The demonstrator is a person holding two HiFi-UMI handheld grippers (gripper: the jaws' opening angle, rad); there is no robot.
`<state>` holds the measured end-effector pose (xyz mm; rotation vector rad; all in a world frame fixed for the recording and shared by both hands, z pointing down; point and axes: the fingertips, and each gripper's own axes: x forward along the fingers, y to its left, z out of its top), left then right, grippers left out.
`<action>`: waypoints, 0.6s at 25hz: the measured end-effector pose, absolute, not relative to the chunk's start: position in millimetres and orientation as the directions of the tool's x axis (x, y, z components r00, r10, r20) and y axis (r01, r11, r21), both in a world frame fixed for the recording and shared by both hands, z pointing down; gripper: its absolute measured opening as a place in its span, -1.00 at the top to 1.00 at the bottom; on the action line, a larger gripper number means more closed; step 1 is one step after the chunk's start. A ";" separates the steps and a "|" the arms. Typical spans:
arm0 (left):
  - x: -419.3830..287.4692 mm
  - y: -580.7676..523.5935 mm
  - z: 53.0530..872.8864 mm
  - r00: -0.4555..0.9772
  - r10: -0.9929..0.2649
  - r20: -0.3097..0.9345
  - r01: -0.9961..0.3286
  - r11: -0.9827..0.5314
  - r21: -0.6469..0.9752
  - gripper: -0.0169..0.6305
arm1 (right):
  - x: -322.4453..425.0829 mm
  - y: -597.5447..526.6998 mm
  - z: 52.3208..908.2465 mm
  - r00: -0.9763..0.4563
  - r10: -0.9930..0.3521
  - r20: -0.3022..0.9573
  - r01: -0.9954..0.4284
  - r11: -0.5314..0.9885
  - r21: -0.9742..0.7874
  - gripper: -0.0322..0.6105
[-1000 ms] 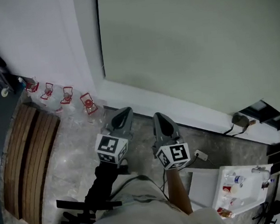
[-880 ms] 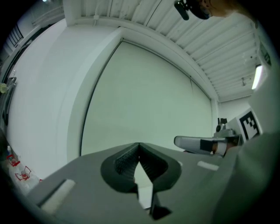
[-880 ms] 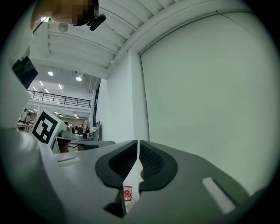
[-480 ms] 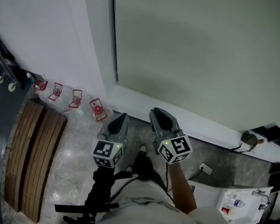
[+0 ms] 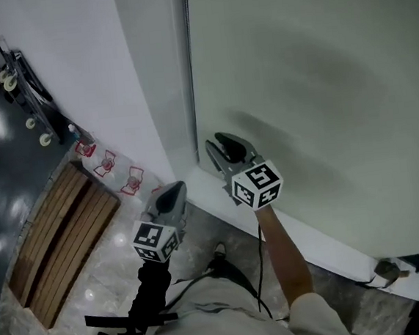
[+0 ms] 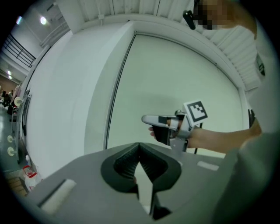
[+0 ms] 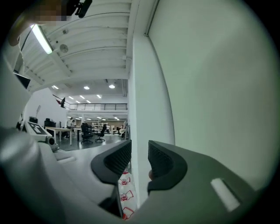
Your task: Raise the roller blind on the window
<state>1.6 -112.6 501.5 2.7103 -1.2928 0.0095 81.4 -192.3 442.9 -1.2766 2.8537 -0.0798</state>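
Two grippers up by the lowered roller blind, both empty

Roller blind (image 5: 312,79) hangs down to the sill, covering the window and filling the far right. Right gripper (image 5: 220,144) sits level near the blind's lower left edge; its jaws have just been opening and are spread with nothing between them. Left gripper (image 5: 169,195) is nearer and further left, jaws pressed together on nothing. Slatted wooden board (image 5: 58,240) lies on the floor at left.

The roller blind (image 5: 312,79) was seen as a smooth, matt, pale green sheet, seemingly of cloth. The wall (image 5: 91,86) beside it was finished in matt white. The floor (image 5: 95,284) was laid in glossy, mottled stone, with reflections caught on it. The slatted board (image 5: 59,247) was made of brown wood.
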 end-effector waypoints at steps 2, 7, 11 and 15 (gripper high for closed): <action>-1.8 -133.8 504.9 0.622 -0.780 0.063 -0.782 -0.614 0.110 0.95 | 63.5 -241.5 426.3 -0.724 -0.690 0.001 -0.690 0.724 0.005 0.57; 1.0 -148.1 494.4 0.586 -0.807 0.072 -0.810 -0.580 0.090 0.95 | 42.4 -339.4 353.9 -0.775 -0.632 -0.001 -0.629 0.771 0.103 0.53; -16.8 -164.8 500.0 0.546 -0.833 0.089 -0.838 -0.539 0.092 0.95 | 20.3 -410.1 324.1 -0.775 -0.632 0.011 -0.627 0.771 0.114 0.53; -27.9 -178.8 493.2 0.518 -0.852 0.076 -0.855 -0.511 0.093 0.95 | -0.3 -449.0 301.7 -0.794 -0.608 0.020 -0.603 0.791 0.103 0.49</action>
